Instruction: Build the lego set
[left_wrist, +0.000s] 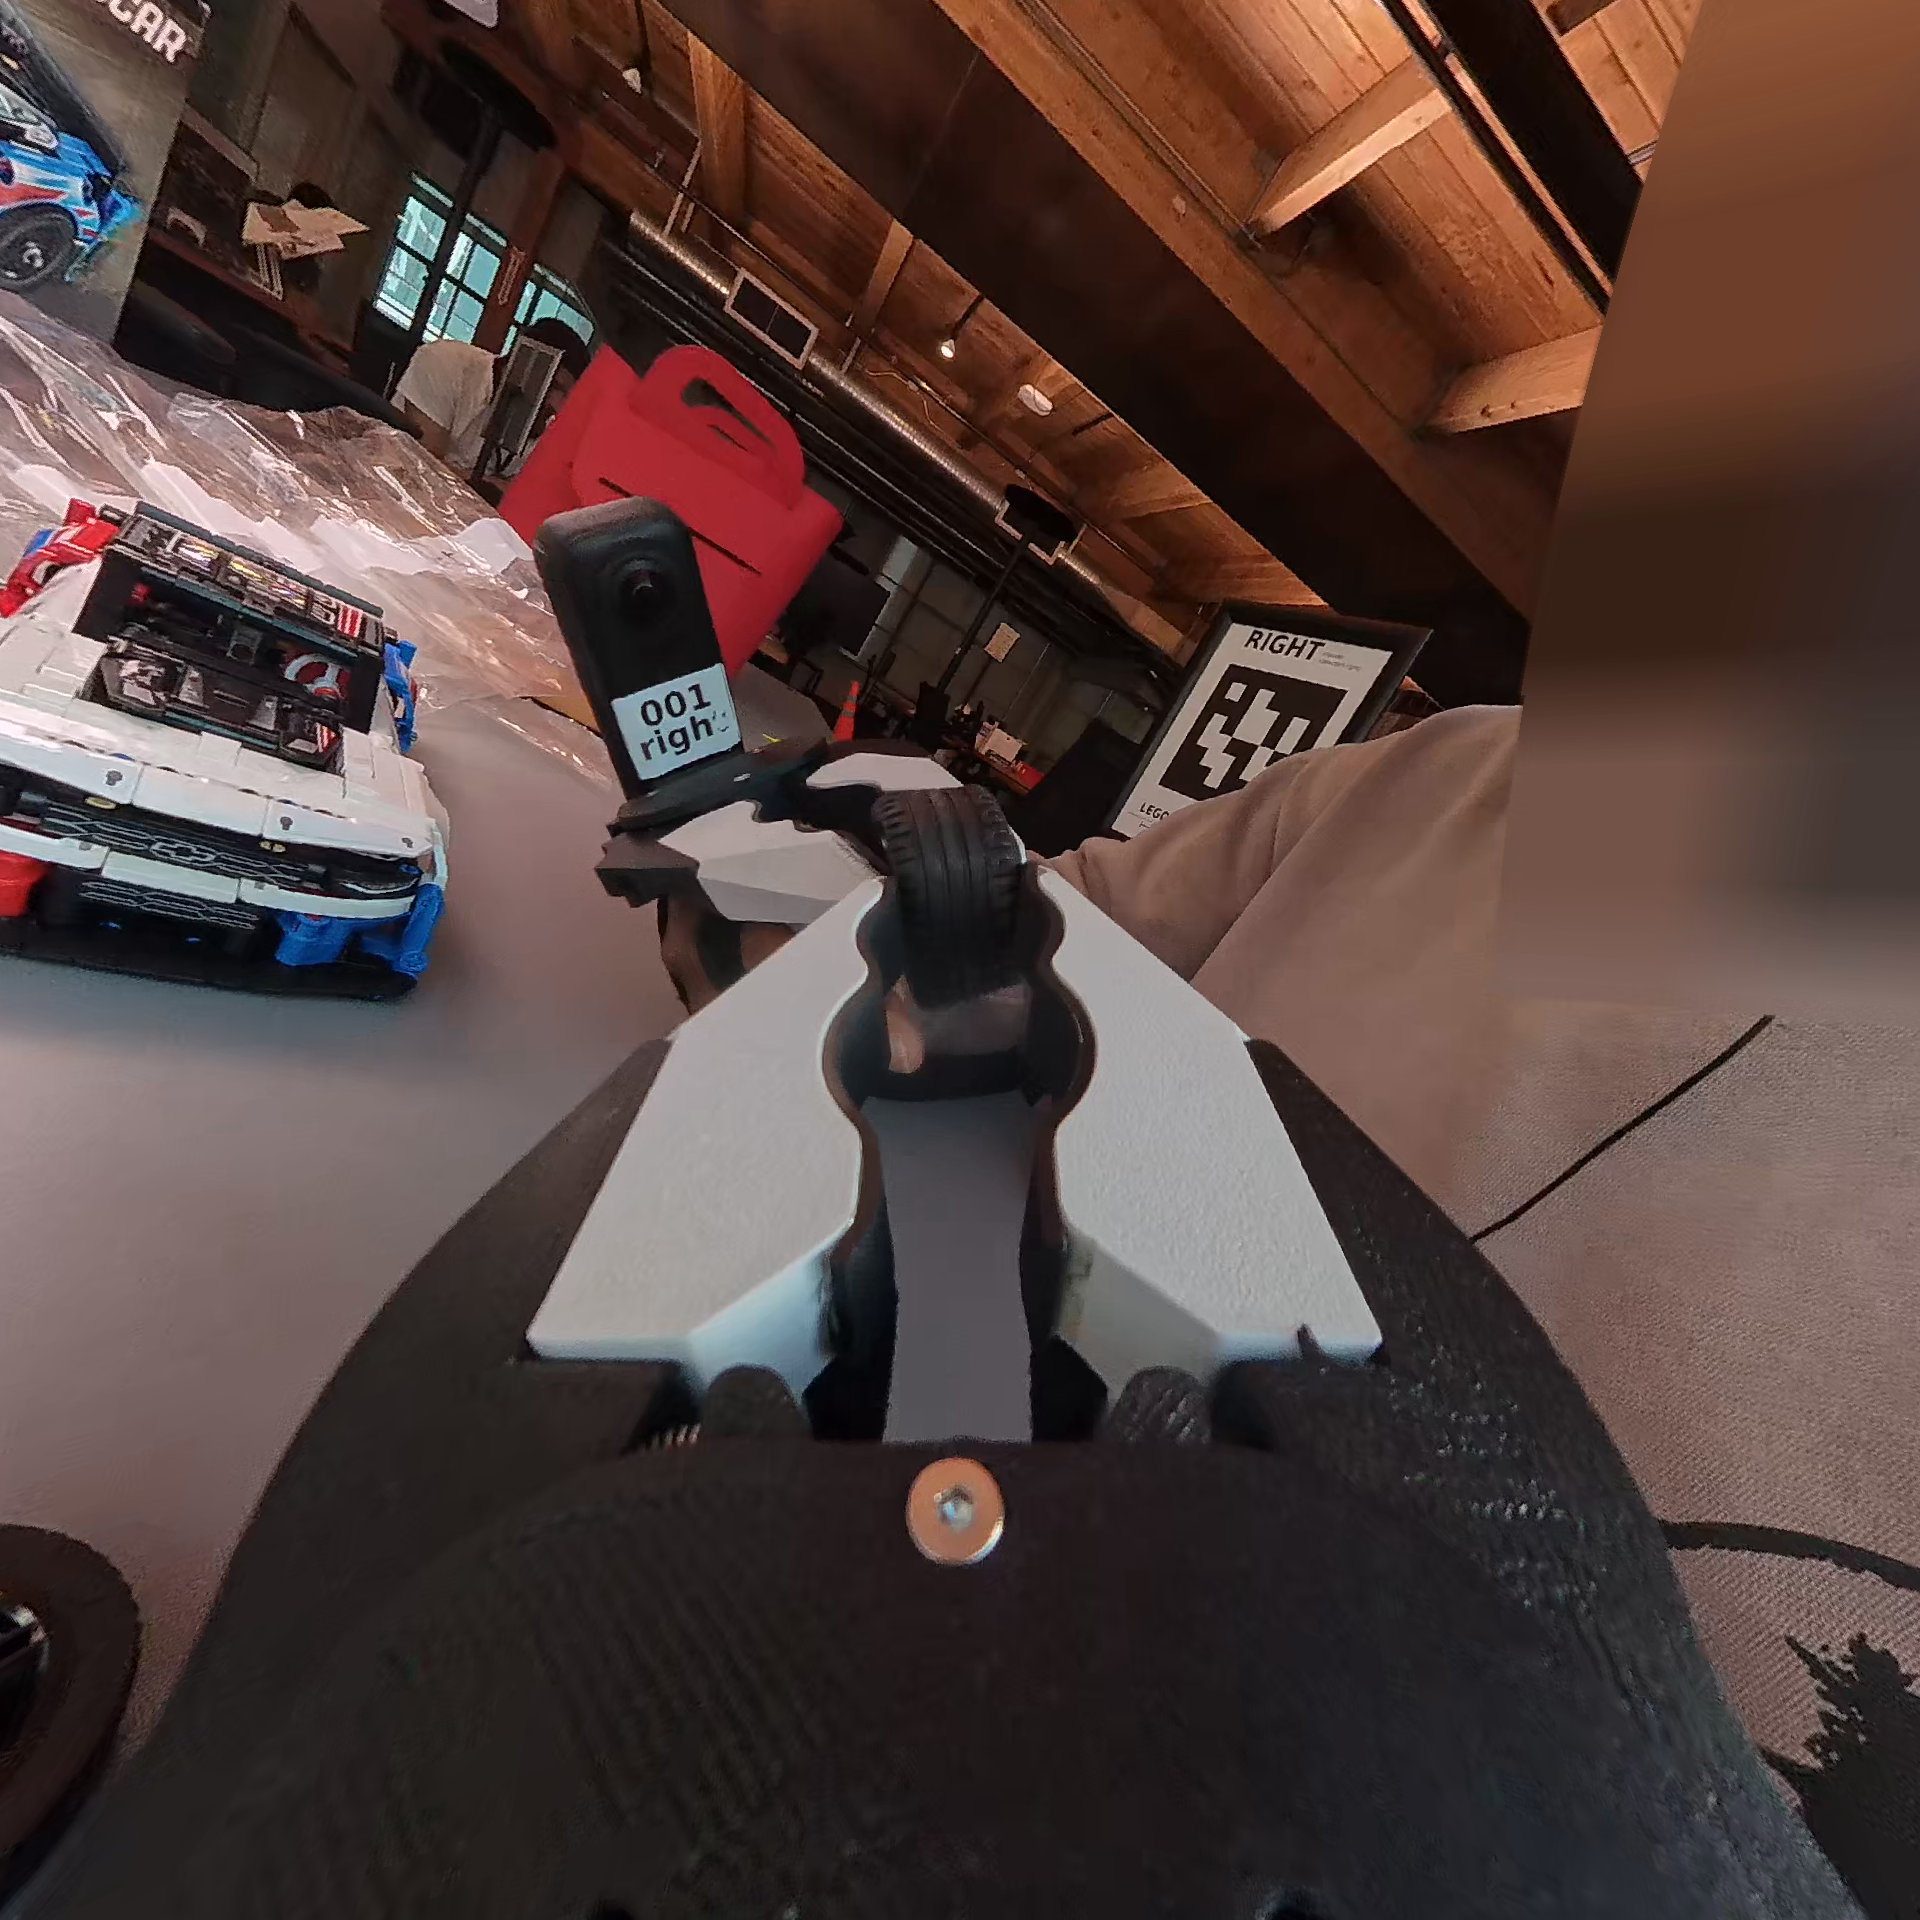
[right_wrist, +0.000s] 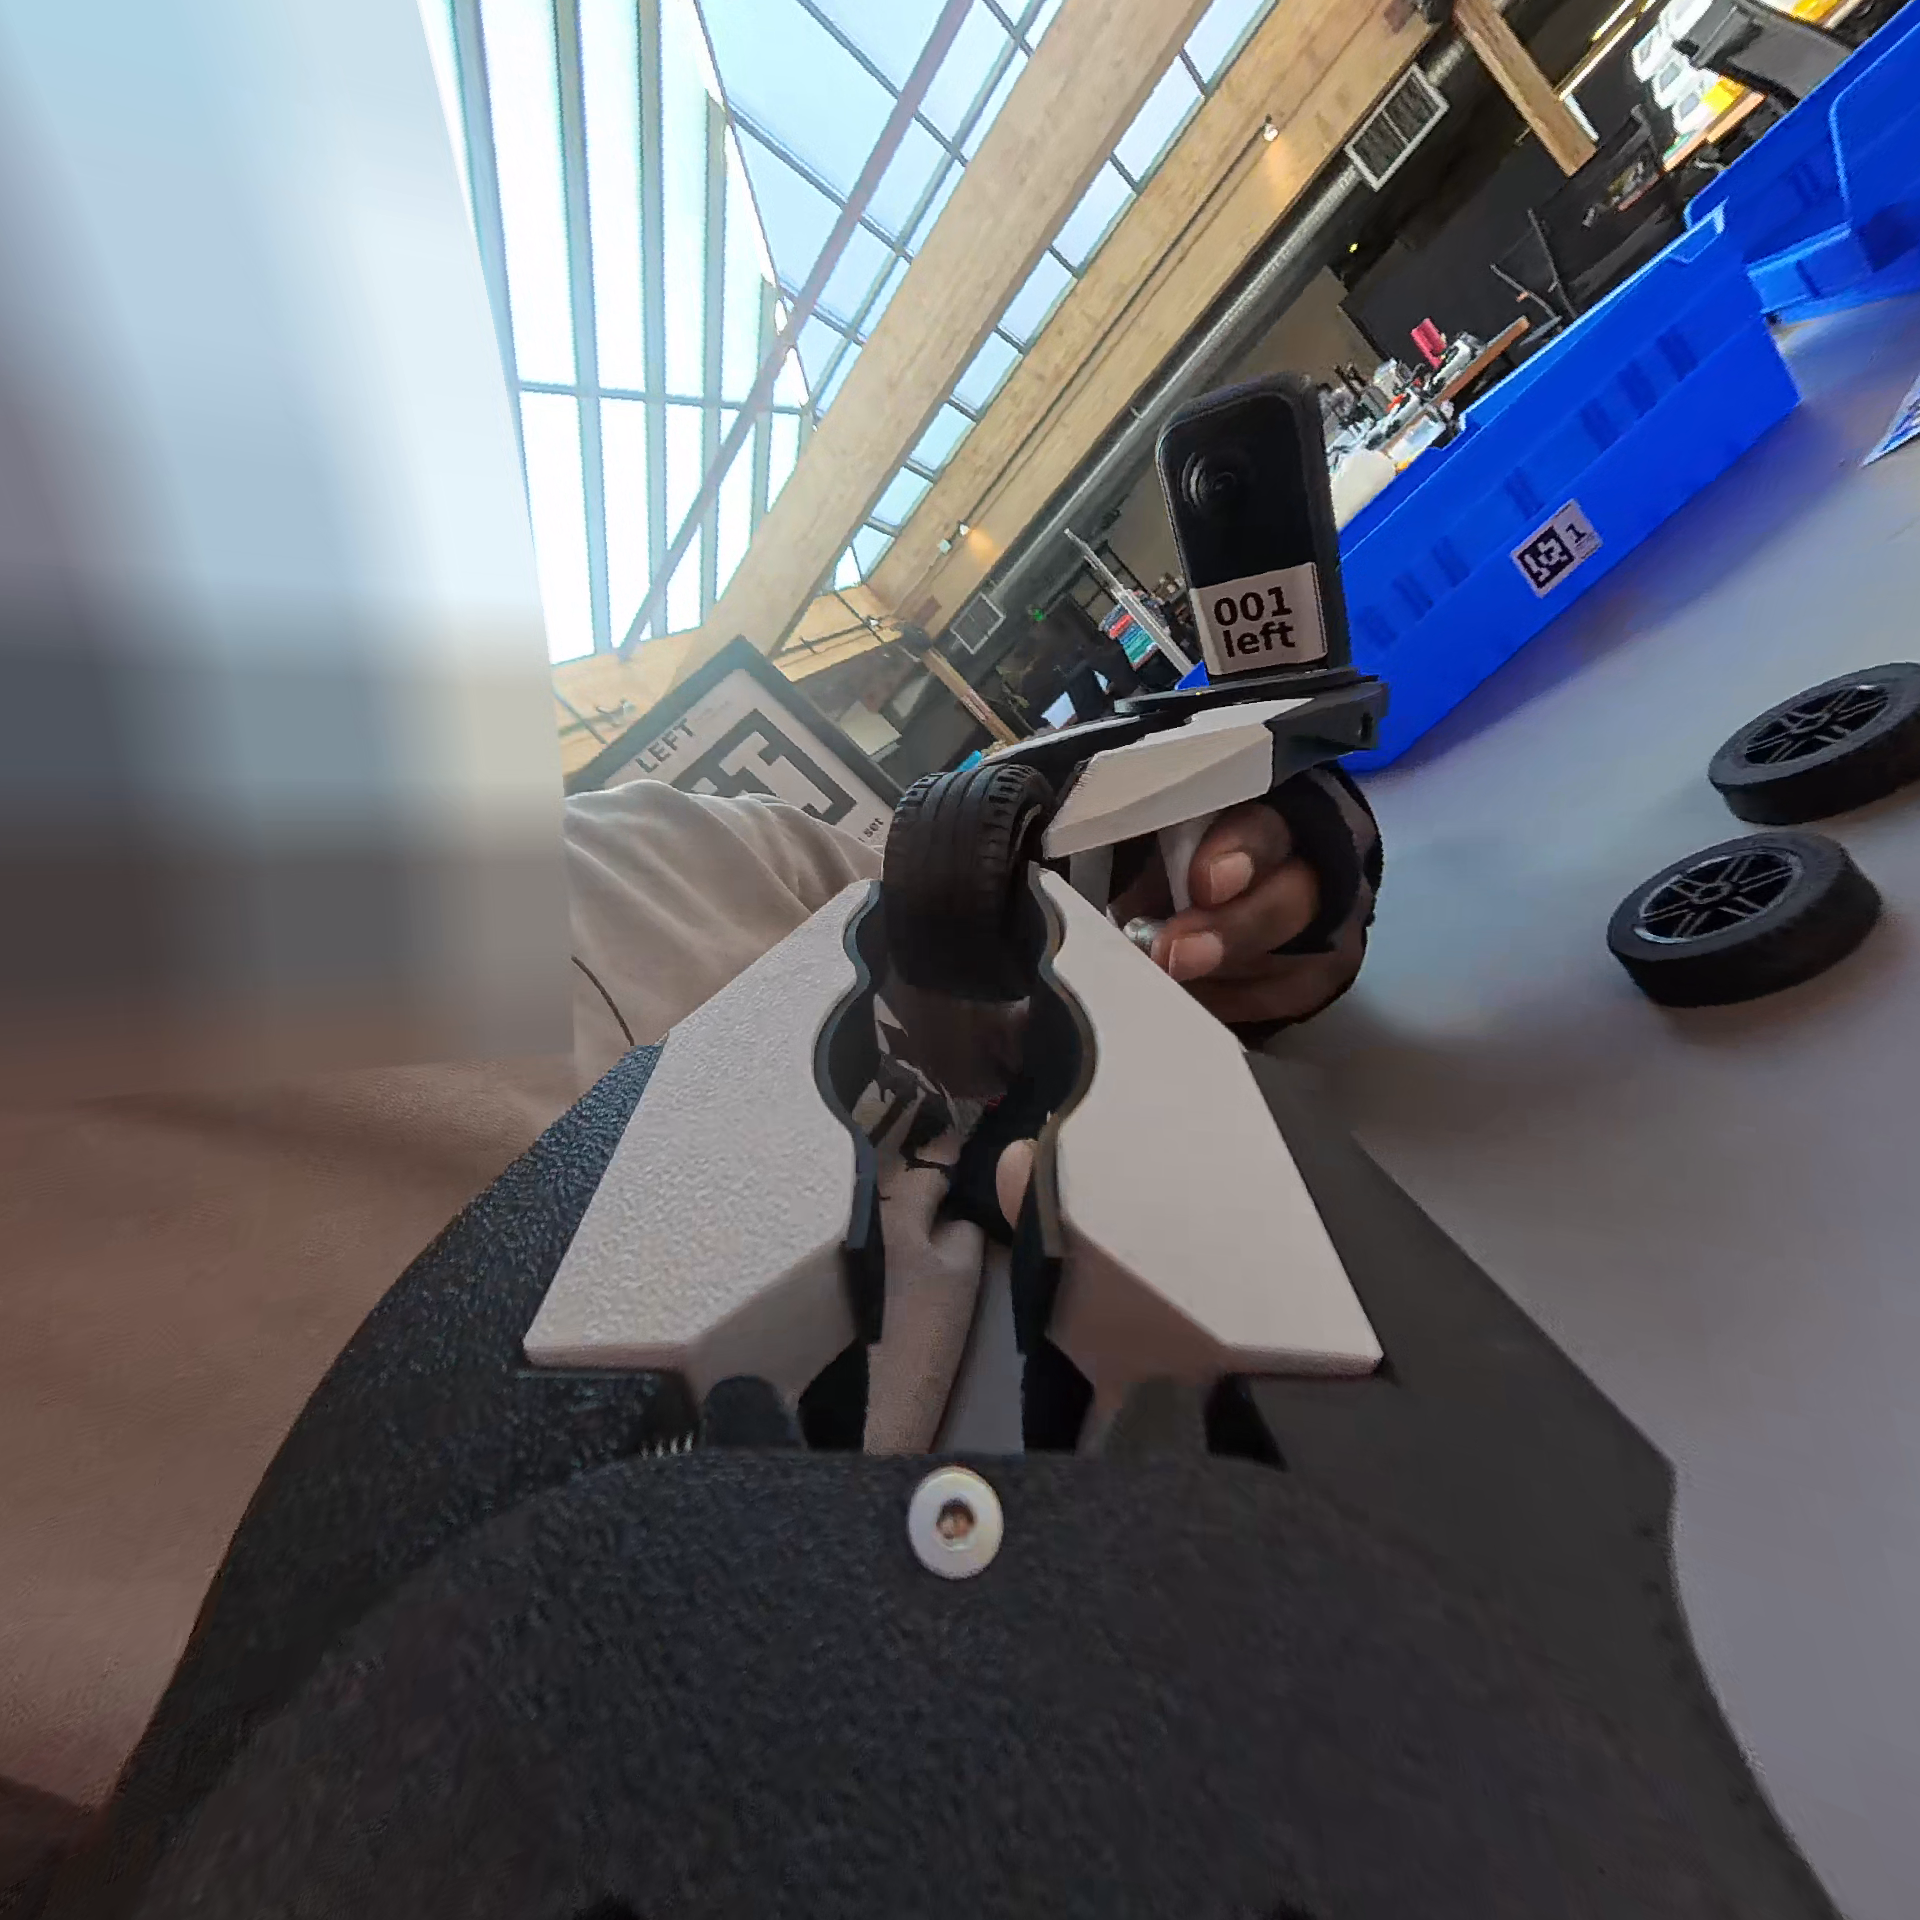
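Your left gripper (left_wrist: 956, 904) is clamped on a black rubber tyre (left_wrist: 951, 883), pinched at the very tips of its white fingers (left_wrist: 727, 1122). Your right gripper (right_wrist: 961, 925) is closed on that same tyre (right_wrist: 961, 883) from the opposite side, so the two grippers meet nose to nose with the tyre between them. In the right wrist view, the tip of the left gripper presses against the tyre's right edge, and your hand (right_wrist: 1236, 914) is wrapped around that gripper's handle, resting on the grey table (right_wrist: 1558, 1195).

The tyre is held up off the table, close in front of your beige sleeve (left_wrist: 1351, 831).

The partly built lego car (left_wrist: 208, 769), white with blue and red trim, sits on the table to the far left in the left wrist view, with crumpled clear plastic bags (left_wrist: 260, 447) behind it. In the right wrist view, two finished black wheels (right_wrist: 1745, 914) lie flat on the table at the right, one just beyond the other, and a blue bin (right_wrist: 1558, 540) stands farther back.
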